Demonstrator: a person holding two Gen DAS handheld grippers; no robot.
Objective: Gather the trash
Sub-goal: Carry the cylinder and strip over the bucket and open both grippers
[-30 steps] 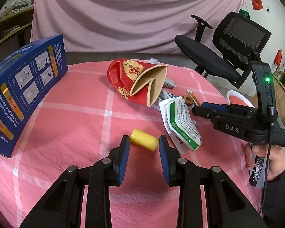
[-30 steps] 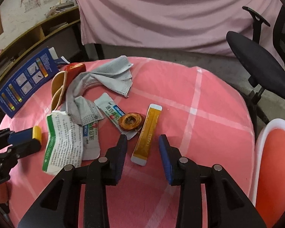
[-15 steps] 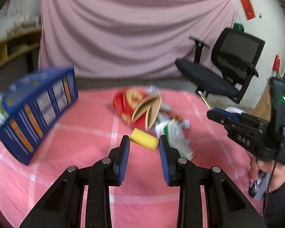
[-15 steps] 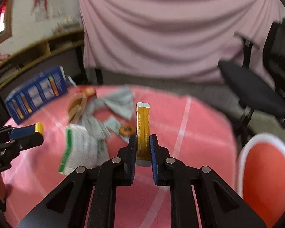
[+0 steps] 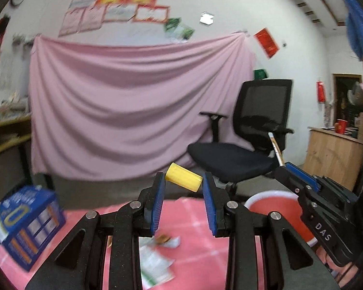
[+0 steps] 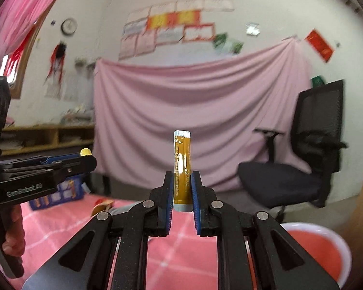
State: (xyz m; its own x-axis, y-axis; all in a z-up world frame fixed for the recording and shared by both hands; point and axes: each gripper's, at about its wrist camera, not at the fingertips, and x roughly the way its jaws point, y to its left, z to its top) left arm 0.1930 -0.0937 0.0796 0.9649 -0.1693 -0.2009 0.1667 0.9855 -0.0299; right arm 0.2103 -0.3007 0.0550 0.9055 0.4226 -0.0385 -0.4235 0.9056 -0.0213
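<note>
One bin (image 6: 326, 249), red-lined, apparently empty; grippers hold sachet (image 6: 182, 166), yellow cylinder (image 5: 184, 180).

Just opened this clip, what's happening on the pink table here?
A person with a handheld claw in each hand is clearing litter. The left claw grips a small yellow cylinder, and the right claw is shut on an orange sachet standing upright between its pads. Both are lifted above the pink tablecloth. A white-rimmed red bin waits beside the table. Some wrappers and a blue box remain on it.
</note>
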